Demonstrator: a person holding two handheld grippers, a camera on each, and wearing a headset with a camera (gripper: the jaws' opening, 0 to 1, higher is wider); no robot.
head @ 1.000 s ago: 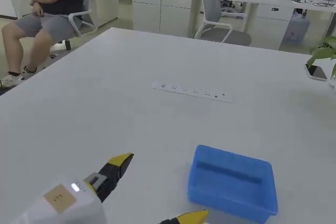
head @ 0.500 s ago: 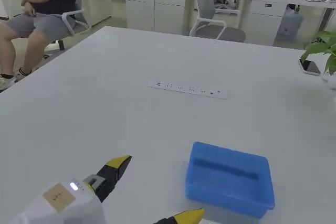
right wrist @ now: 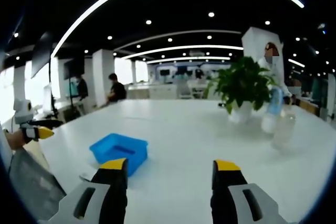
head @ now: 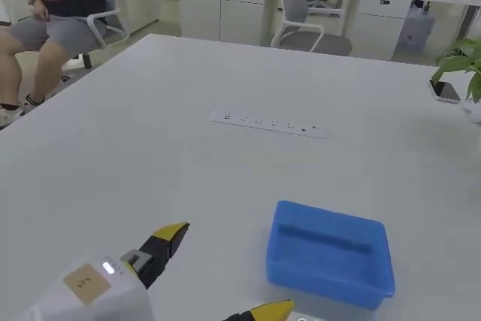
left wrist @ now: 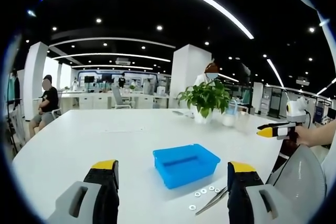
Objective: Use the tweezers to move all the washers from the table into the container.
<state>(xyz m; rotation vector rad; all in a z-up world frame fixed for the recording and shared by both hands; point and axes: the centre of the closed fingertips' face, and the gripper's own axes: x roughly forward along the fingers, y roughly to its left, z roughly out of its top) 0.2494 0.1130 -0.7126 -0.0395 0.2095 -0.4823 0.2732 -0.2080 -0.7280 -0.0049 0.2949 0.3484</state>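
A blue plastic container (head: 331,253) stands on the white table (head: 188,110) near its front edge. My left gripper (head: 222,272) hangs low at the bottom left, open wide, its yellow-tipped jaws pointing at the container (left wrist: 185,163). Several small washers (left wrist: 205,191) lie on the table just in front of the container, with the metal tweezers (left wrist: 212,201) beside them, near the left gripper's (left wrist: 170,174) right jaw. My right gripper (right wrist: 169,169) is open and holds nothing; the container (right wrist: 118,151) lies ahead of it to the left. From the left gripper view the right gripper (left wrist: 273,130) shows at the far right.
A power strip (head: 268,123) is set into the table's middle. A potted plant (left wrist: 206,98) and bottles (right wrist: 273,119) stand at the table's right side, beside a phone (head: 446,92). A person (head: 56,5) sits on a chair beyond the far left corner.
The head camera has tilted a little, shifting the whole picture. The left gripper and the container keep their places.
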